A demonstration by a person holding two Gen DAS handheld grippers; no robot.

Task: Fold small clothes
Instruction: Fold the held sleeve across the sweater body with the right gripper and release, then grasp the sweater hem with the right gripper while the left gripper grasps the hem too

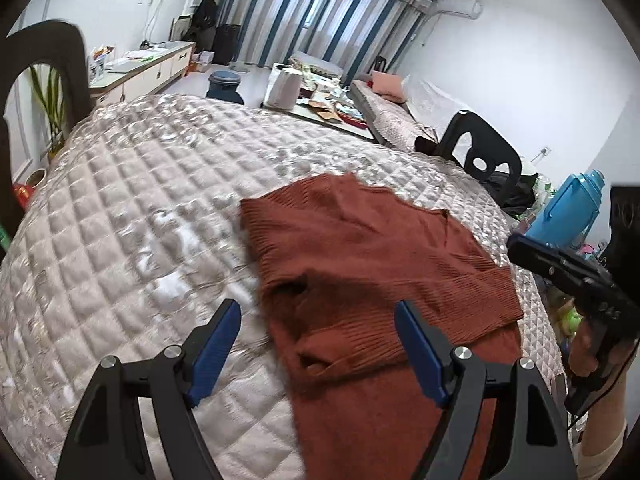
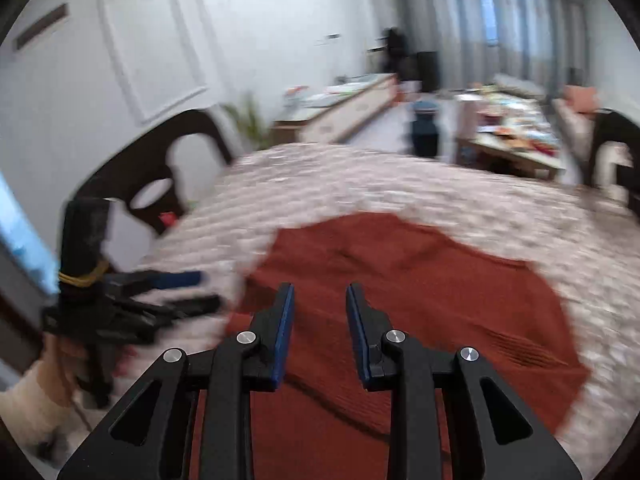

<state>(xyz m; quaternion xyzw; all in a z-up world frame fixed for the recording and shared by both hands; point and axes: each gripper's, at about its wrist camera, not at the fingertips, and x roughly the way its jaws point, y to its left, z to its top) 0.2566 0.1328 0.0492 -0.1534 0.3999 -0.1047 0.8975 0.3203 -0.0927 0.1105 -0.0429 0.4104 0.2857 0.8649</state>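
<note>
The left gripper (image 1: 318, 340) hangs with its jaws spread wide and nothing between the blue pads, poised just above the near left part of the rust-red knitted garment (image 1: 360, 264), which lies spread and partly folded on the quilted bed cover (image 1: 140, 200). In its own view the left pad sits over bare quilt and the right pad over the knit, so the garment's left edge runs up between the two fingers. The right gripper (image 2: 320, 320) is parted by a modest gap, nothing caught in it, and it looks down over the near middle of the same cloth; its view is smeared, so whether the pads touch the fabric cannot be told. From both grippers the garment stretches forward and away, its long axis running from the near edge of the bed toward the far side, with a folded-over flap lying across it and a ribbed hem toward the right. The left gripper is the nearer one to the left border and the small dark fold there; the right gripper, seen in the left view as a black body held in a hand (image 1: 588, 344), is nearer the right hem. Beyond the bed stand a dark chair (image 1: 480, 152), a blue jug (image 1: 568, 208), a cluttered low table (image 1: 320, 100) and striped curtains (image 1: 320, 8).
</note>
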